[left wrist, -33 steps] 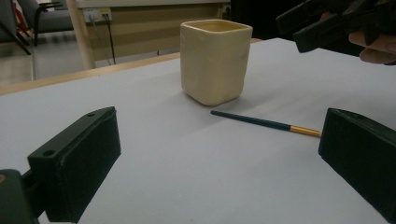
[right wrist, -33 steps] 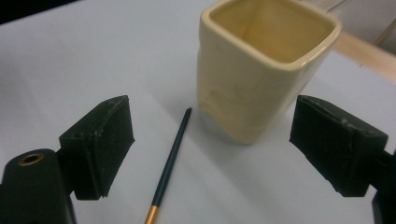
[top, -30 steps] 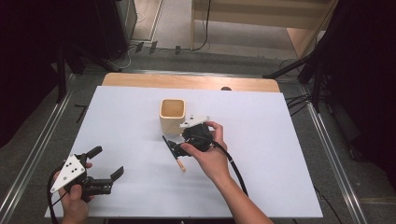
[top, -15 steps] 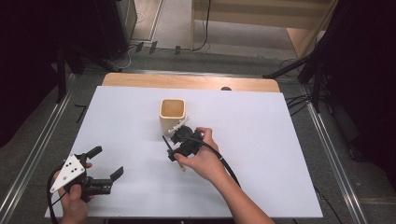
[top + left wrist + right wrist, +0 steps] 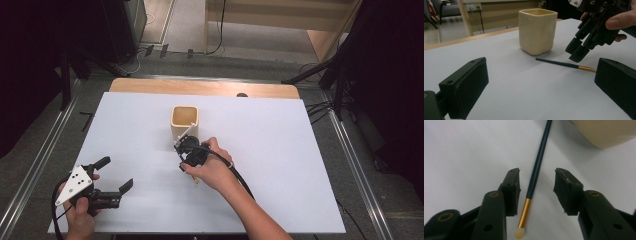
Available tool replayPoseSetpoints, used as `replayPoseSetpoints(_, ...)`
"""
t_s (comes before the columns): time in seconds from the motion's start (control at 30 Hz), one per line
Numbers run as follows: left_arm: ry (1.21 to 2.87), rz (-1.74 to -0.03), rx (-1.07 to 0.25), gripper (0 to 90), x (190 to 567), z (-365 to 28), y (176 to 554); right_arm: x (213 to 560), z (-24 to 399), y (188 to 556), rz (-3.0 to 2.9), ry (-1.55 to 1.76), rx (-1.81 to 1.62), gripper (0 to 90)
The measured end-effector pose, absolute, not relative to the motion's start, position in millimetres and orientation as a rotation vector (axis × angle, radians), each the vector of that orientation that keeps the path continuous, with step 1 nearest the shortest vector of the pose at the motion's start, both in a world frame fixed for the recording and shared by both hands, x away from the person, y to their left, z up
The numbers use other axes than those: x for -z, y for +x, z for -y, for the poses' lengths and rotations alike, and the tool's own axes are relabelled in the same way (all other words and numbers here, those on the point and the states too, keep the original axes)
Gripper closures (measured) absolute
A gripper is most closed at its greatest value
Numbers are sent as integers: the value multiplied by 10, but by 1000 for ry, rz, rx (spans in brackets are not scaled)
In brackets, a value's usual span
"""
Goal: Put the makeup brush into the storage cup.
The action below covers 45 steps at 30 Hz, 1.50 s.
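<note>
Brush (image 5: 534, 175) lies flat on the white table (image 5: 280, 150) just beside the cream cup (image 5: 184, 121), handle running lengthwise between the right gripper (image 5: 537, 182), whose jaws, just closing, stand off it.

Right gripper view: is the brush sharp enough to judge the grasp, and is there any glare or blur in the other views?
Right gripper view: brush sharp, lying between the right tongs, whose jaws have just been closing without touching it; cup corner soft. Left gripper view: cup crisp, the left tongs' near jaws blurred. High view: even light on the table, dark surroundings, no glare.
</note>
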<state>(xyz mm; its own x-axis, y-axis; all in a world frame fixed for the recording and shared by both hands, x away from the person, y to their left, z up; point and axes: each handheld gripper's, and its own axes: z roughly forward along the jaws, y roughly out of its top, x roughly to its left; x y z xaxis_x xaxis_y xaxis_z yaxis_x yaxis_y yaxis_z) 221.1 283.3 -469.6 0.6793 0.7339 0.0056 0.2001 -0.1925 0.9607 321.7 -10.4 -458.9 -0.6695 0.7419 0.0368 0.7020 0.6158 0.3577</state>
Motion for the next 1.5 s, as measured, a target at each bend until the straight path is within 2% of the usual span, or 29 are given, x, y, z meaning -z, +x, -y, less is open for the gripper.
replayPoseSetpoints(0.4, 1733, -756, -572, 0, 4699, -2831, 2218, 4702, 39, 3260, -2774, 1354, -402, 737)
replayPoseSetpoints(0.7, 1739, -763, -567, 0, 4706, -2816, 2228, 4753, -19, 3191, -2734, 1297, -355, 841)
replayPoseSetpoints(1.1, 1768, -767, -564, 0, 4693, -2673, 2246, 4762, 207, 3067, -2661, 1278, -599, 845)
replayPoseSetpoints(1.5, 1792, -689, -535, 0, 4534, -2205, 2310, 4554, 766, 2743, -2492, 1243, -920, 846)
